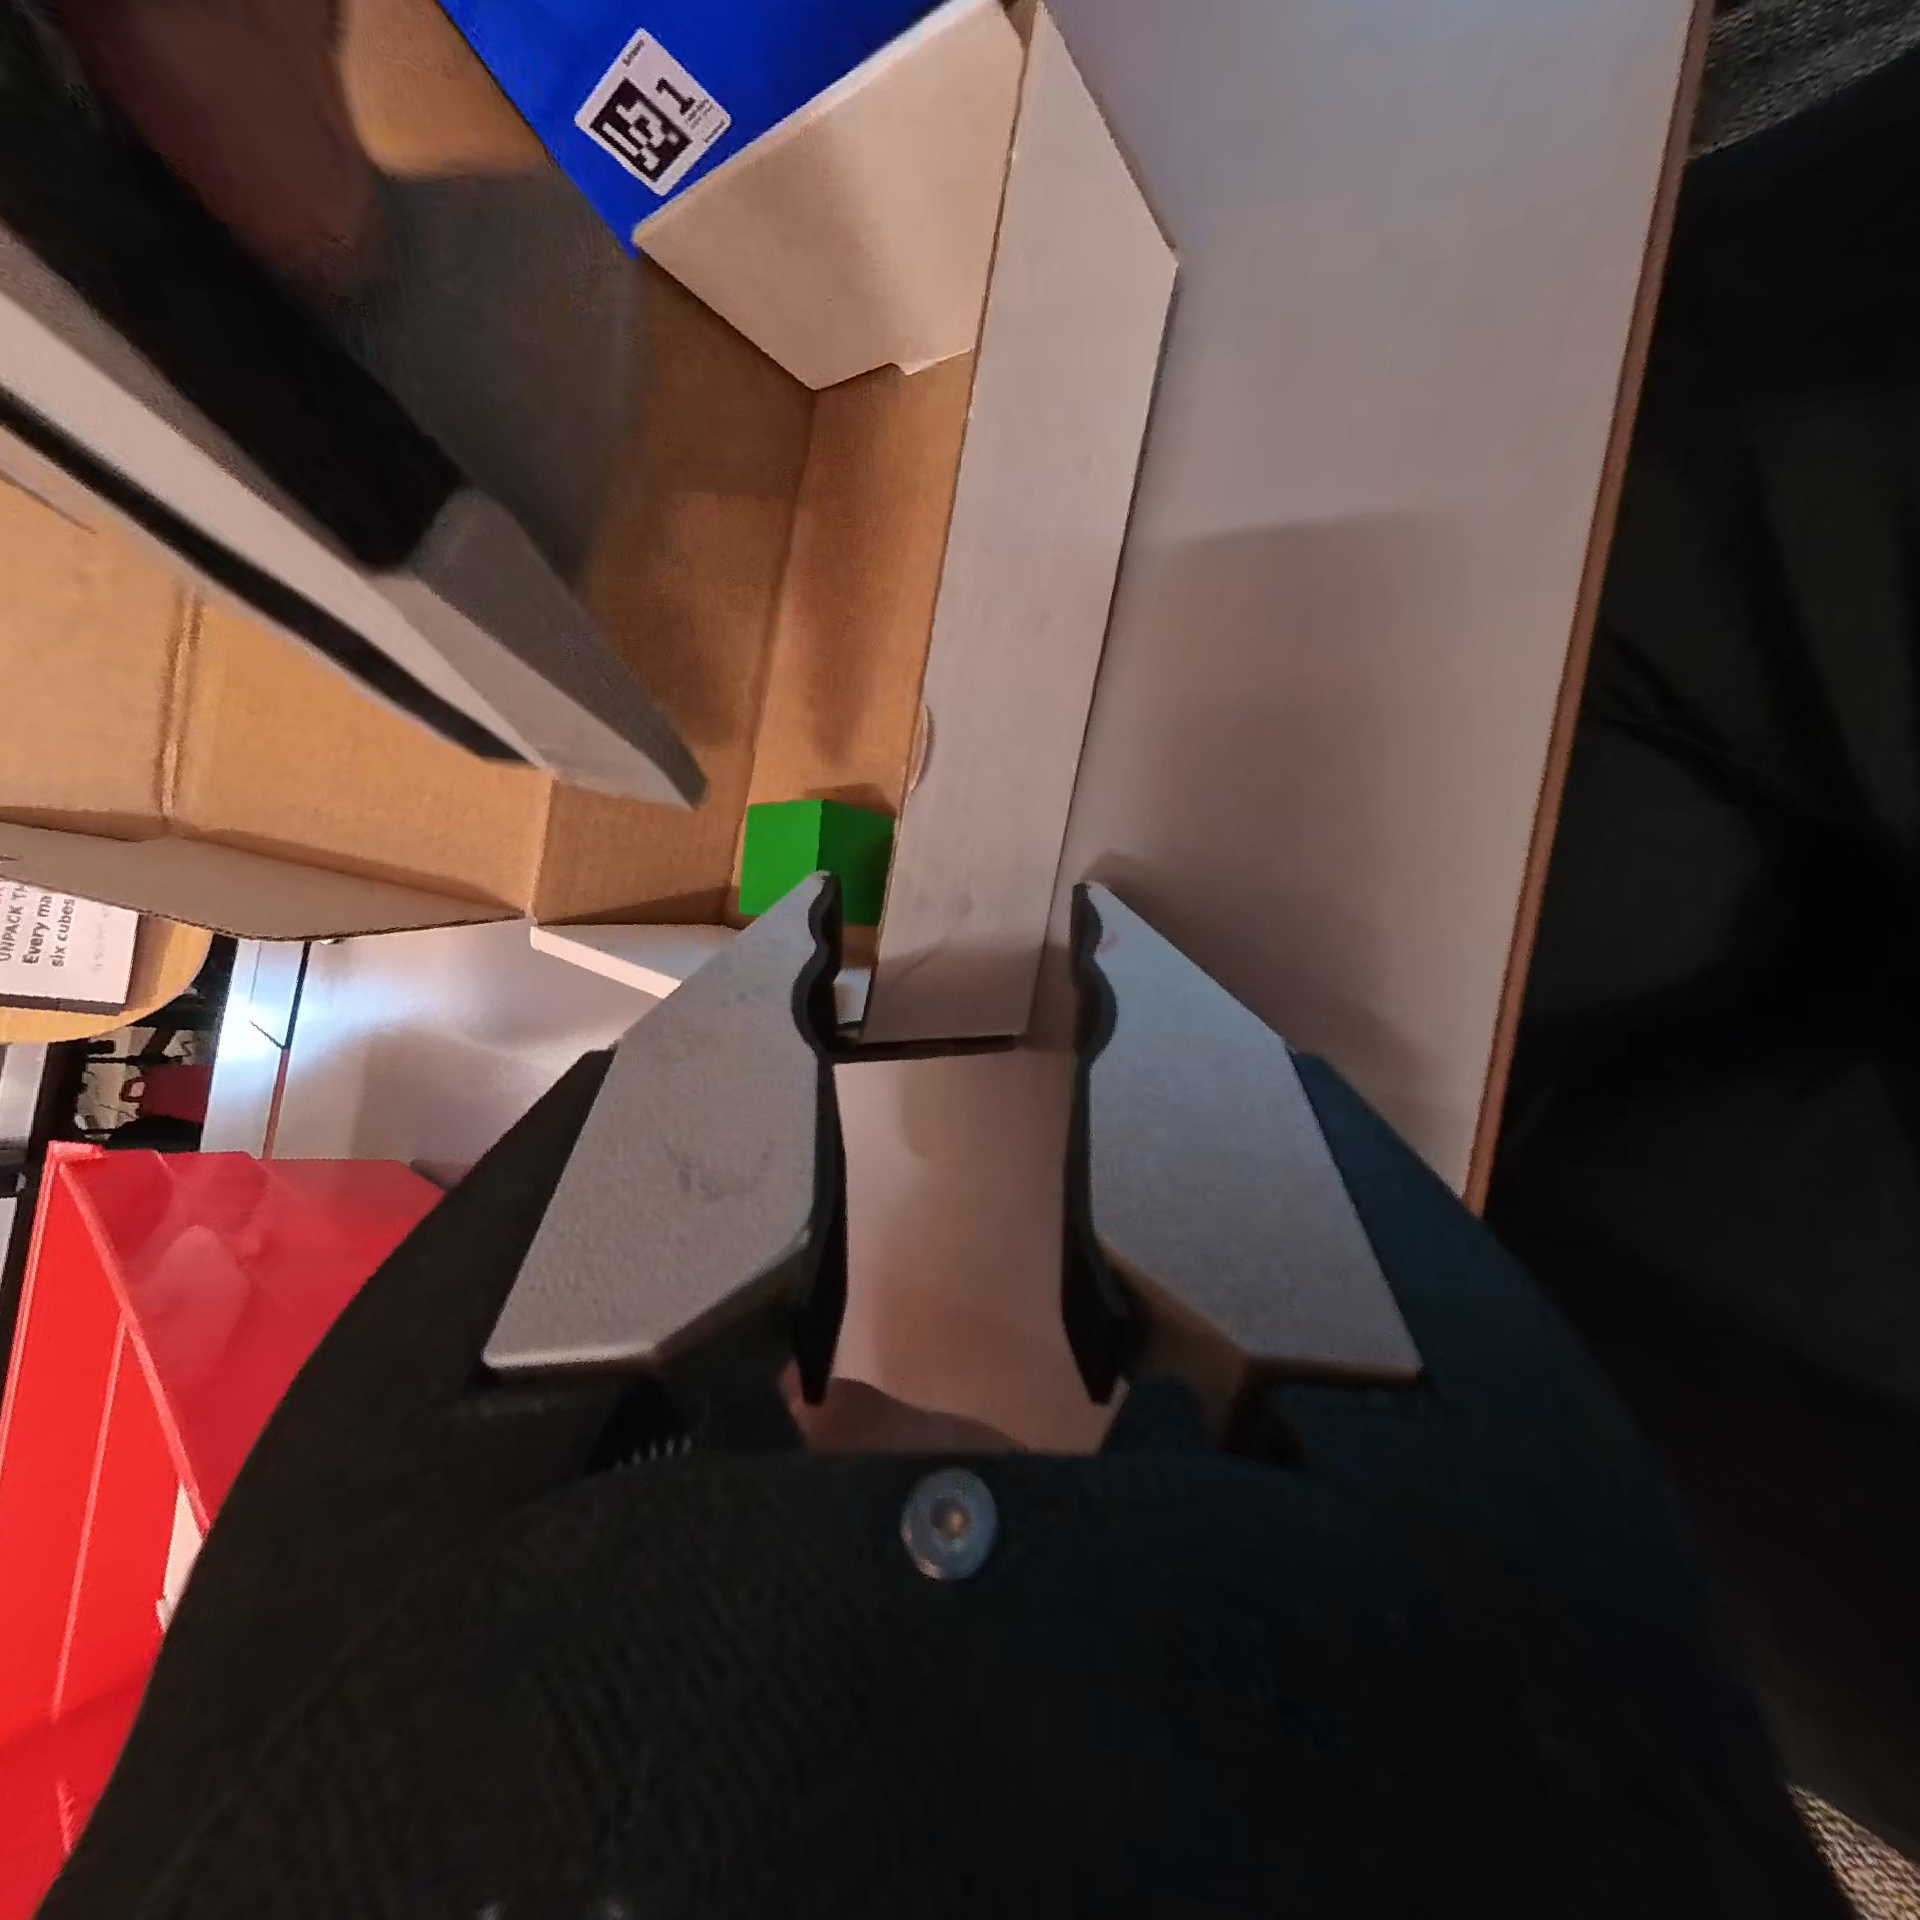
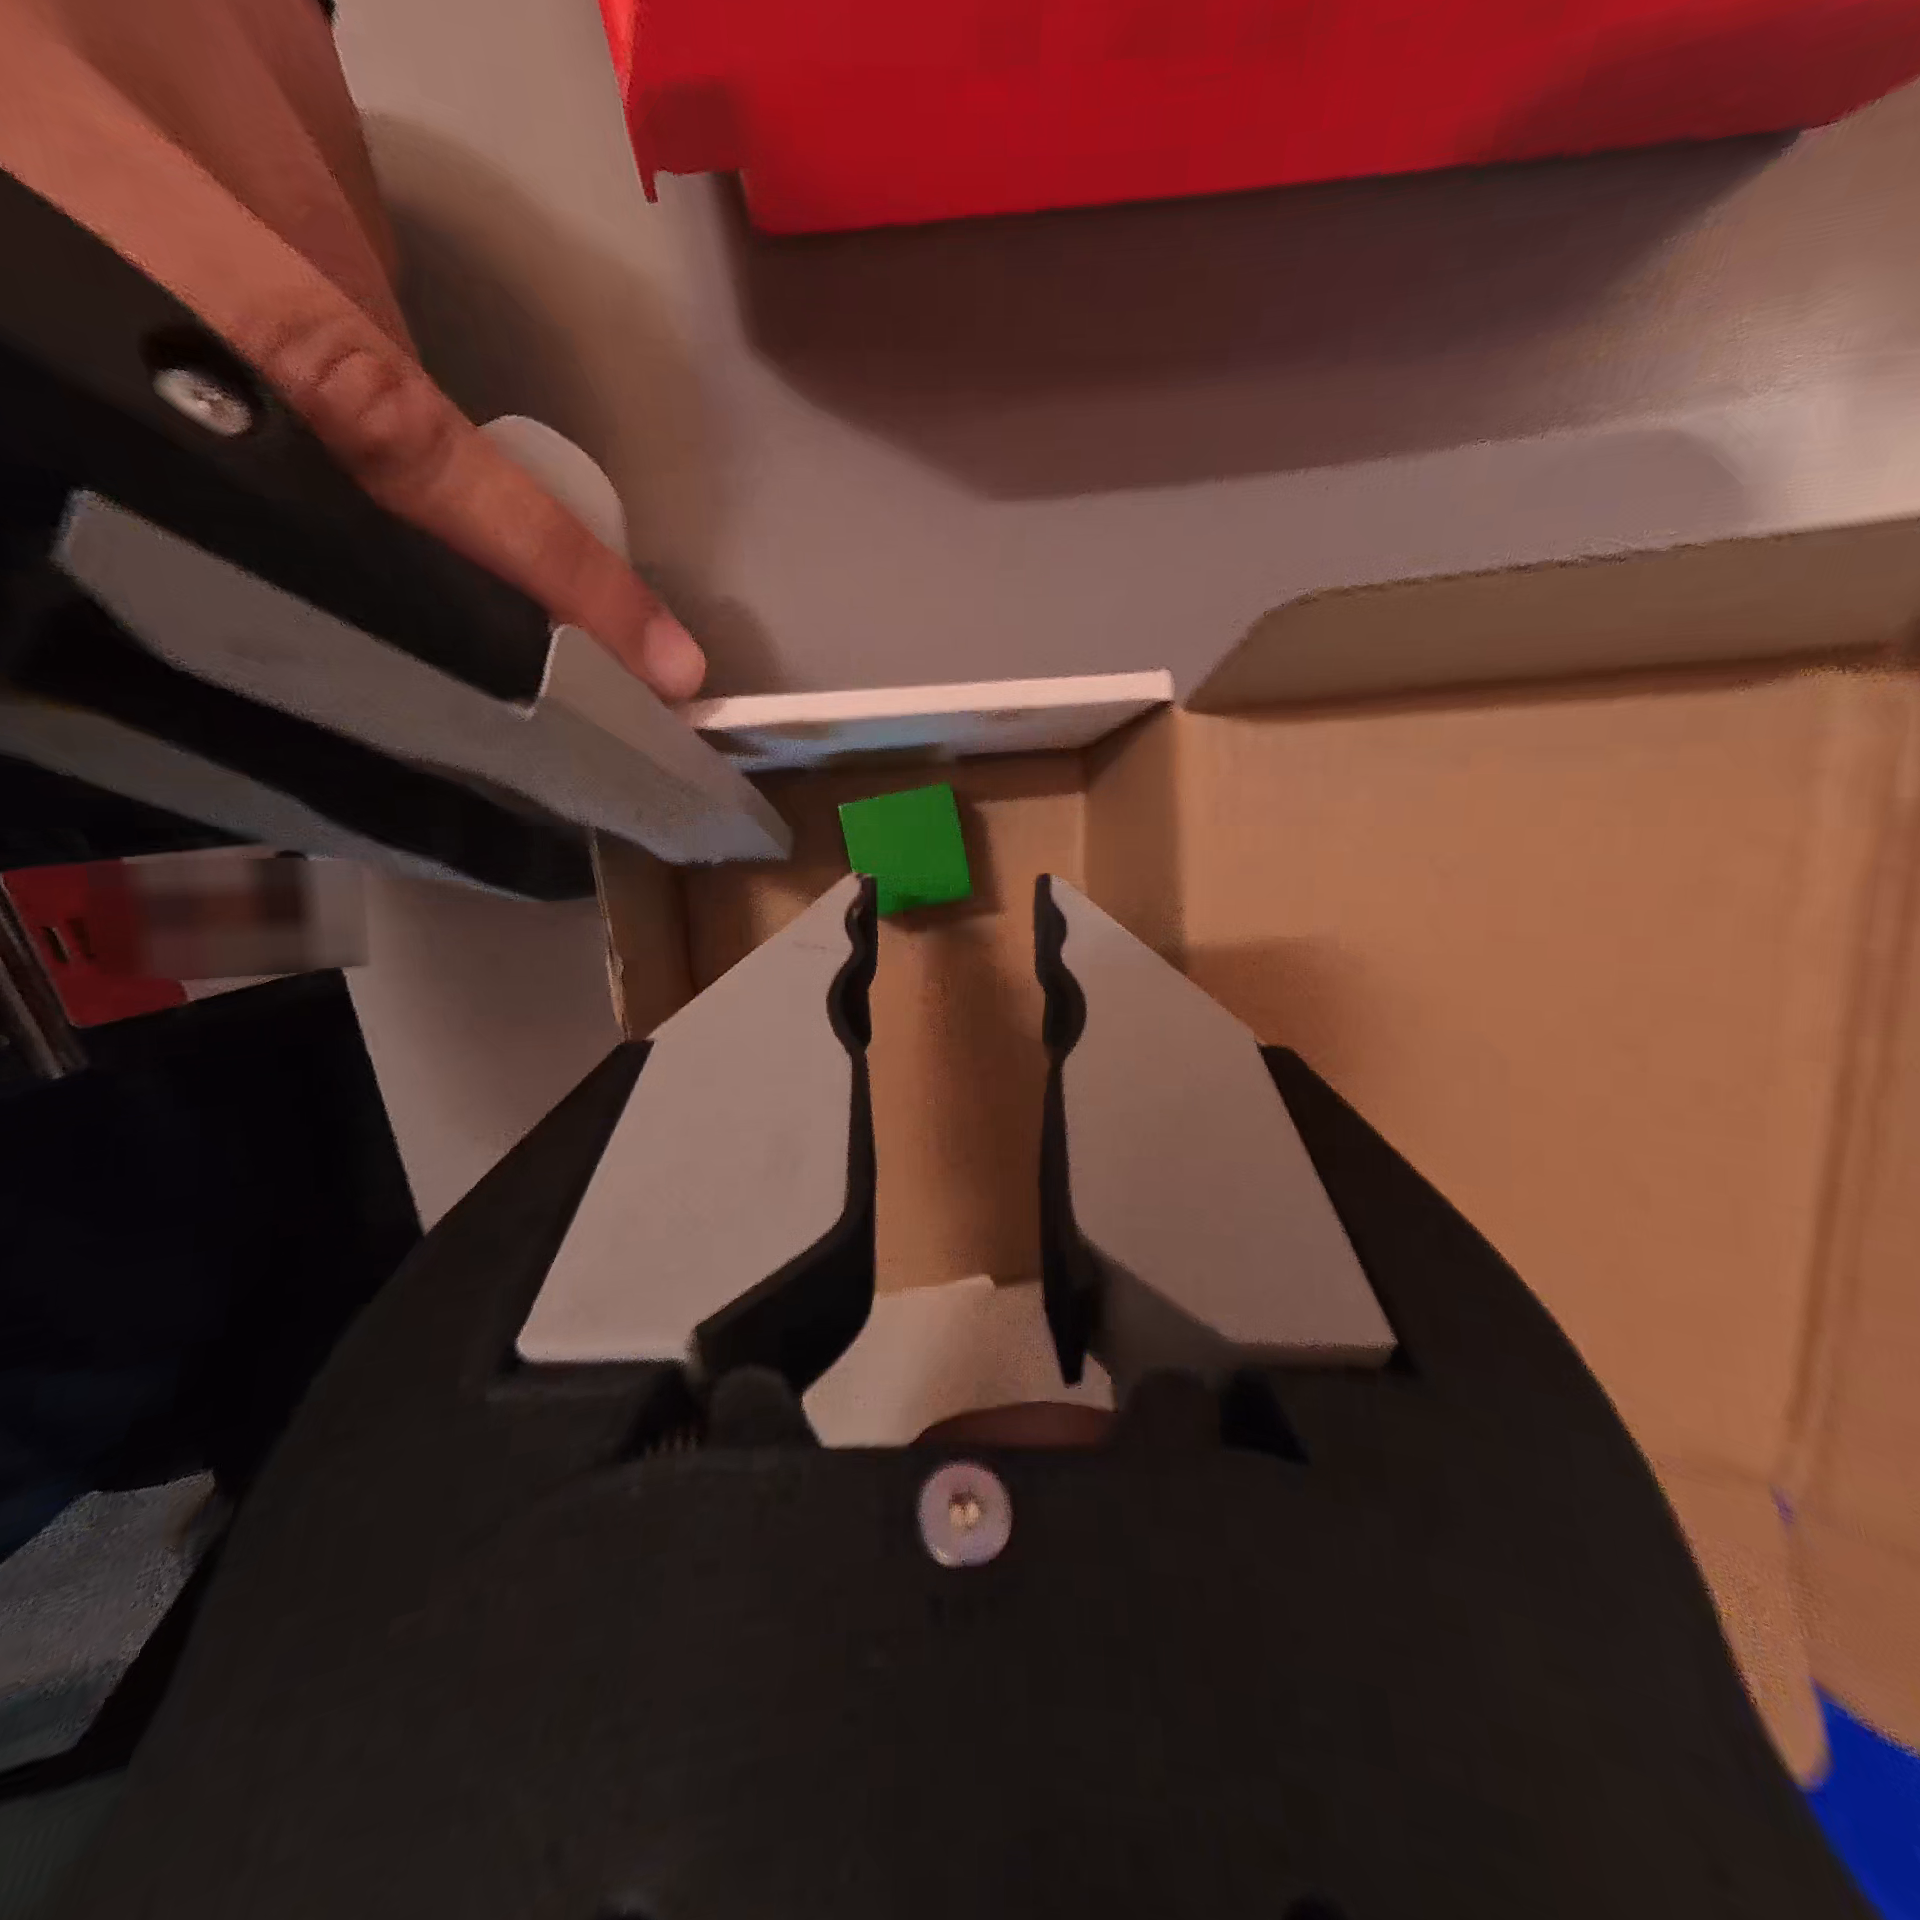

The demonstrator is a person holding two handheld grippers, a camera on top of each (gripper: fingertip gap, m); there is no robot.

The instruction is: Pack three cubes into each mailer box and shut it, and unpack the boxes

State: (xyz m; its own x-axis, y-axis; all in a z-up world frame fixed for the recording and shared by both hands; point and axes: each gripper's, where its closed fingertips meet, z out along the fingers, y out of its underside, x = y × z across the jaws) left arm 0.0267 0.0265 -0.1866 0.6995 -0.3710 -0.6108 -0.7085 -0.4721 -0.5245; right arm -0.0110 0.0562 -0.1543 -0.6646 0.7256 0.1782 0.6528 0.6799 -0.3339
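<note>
An open mailer box, white outside and brown inside, lies under both grippers; its side wall (image 1: 1018,623) also shows in the right wrist view (image 2: 935,712). One green cube (image 1: 816,857) sits on the box floor in a corner, also seen in the right wrist view (image 2: 909,844). My left gripper (image 1: 954,935) is open, with the end of the white side wall between its jaws. My right gripper (image 2: 954,904) is open and empty, just above the box floor, its tips close in front of the cube. One of its fingers (image 1: 468,582) shows blurred over the box.
A red box (image 1: 156,1403) lies beside the mailer box, also seen in the right wrist view (image 2: 1143,94). A blue box (image 1: 727,94) with a tag sticker stands at the far end. The white table (image 1: 1351,520) ends at an edge on the right. A person's hand (image 2: 499,499) holds the left gripper.
</note>
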